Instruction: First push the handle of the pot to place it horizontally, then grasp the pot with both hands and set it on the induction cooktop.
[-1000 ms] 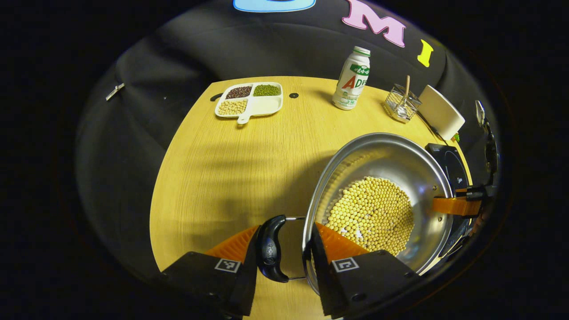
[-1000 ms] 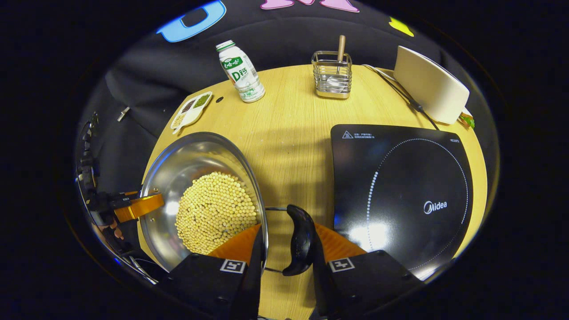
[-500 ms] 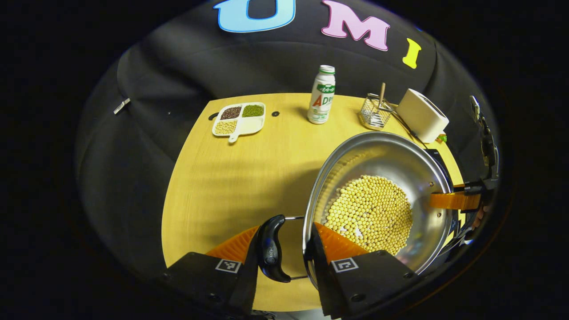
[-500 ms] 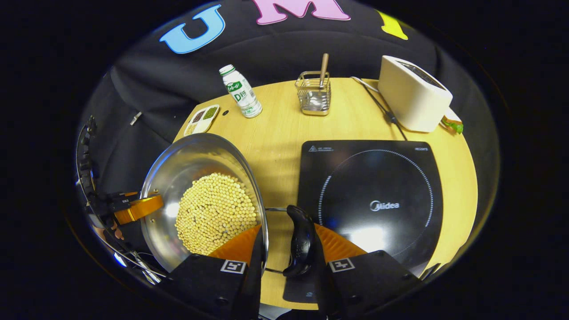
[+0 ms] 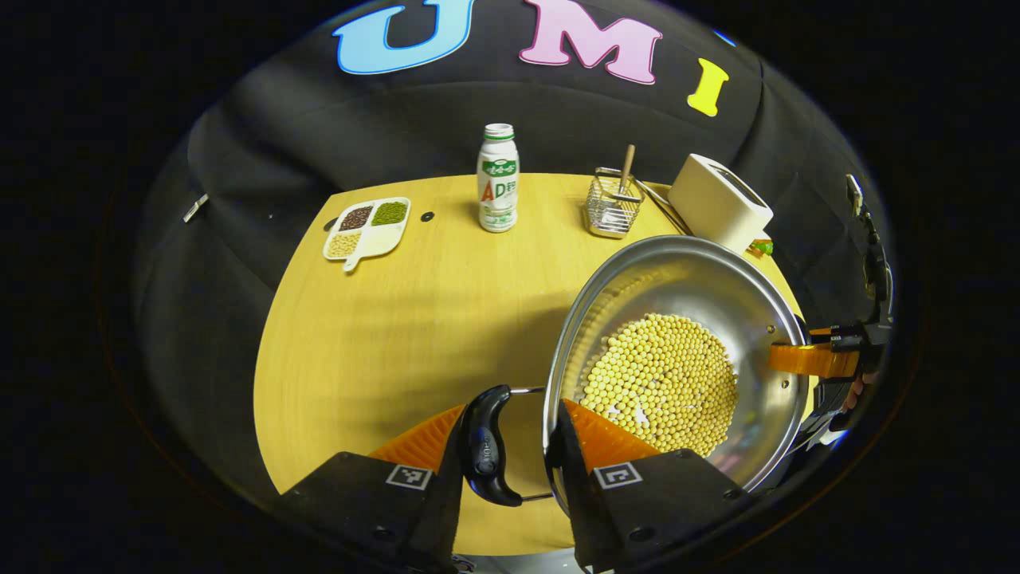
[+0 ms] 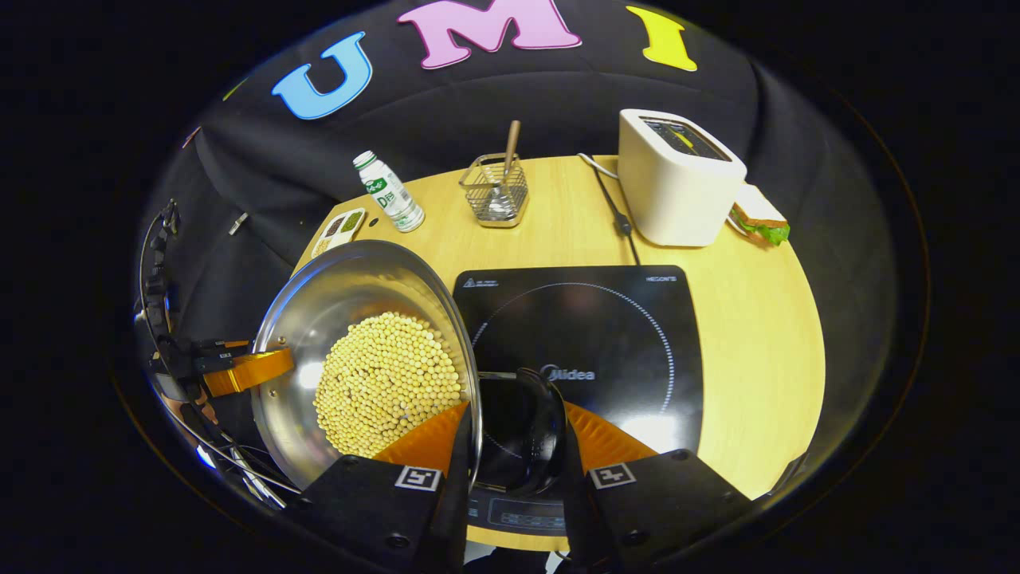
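Observation:
A steel pot [image 5: 685, 279] holding yellow soybeans [image 5: 661, 383] hangs level above the wooden table [image 5: 382, 335]. My left gripper [image 5: 514, 410] is shut across the pot's rim and its black left handle [image 5: 484, 446], one finger inside the pot. My right gripper [image 6: 516, 410] is shut the same way on the pot [image 6: 343, 287] at its right handle [image 6: 535, 430]. That handle hangs over the black induction cooktop [image 6: 606, 319]. Each view also shows the other gripper at the pot's far rim: the right gripper [image 5: 829, 359] and the left gripper [image 6: 231, 371].
Along the table's back stand a divided dish of beans [image 5: 366, 229], a milk bottle [image 5: 498, 191], a wire basket [image 6: 494, 195] holding a wooden-handled utensil, and a white toaster [image 6: 677, 179] with its cable. A sandwich [image 6: 761, 223] lies beside the toaster.
Both grippers have carried the pot up and rightward. Its right side has gone from beside the cooktop to over the cooktop's left part. Both grips are unchanged.

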Demonstrator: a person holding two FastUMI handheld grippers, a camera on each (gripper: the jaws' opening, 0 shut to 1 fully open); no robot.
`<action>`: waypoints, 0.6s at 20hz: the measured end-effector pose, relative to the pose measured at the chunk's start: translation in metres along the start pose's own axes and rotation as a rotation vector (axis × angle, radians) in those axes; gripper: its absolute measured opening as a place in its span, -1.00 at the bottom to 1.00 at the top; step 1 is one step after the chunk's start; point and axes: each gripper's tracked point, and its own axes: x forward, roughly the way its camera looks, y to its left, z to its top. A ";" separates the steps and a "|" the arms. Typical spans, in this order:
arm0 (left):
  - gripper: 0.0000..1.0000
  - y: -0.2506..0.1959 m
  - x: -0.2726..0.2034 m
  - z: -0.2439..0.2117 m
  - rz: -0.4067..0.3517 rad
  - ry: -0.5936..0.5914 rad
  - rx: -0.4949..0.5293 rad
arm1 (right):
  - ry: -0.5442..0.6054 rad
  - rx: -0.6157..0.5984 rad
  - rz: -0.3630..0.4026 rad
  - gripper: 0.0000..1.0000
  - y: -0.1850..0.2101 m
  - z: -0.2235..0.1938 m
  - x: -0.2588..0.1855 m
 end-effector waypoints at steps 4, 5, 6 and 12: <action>0.18 -0.038 0.006 0.012 -0.002 -0.010 0.030 | -0.007 0.020 -0.013 -0.05 -0.037 0.004 -0.008; 0.17 -0.047 0.007 0.013 -0.003 -0.010 0.035 | -0.007 0.025 -0.015 0.05 -0.046 0.005 -0.009; 0.17 -0.056 0.009 0.015 -0.005 -0.009 0.038 | -0.005 0.032 -0.015 0.05 -0.055 0.003 -0.009; 0.17 -0.097 0.027 0.020 -0.002 0.000 0.049 | 0.002 0.047 -0.020 0.05 -0.099 0.004 -0.006</action>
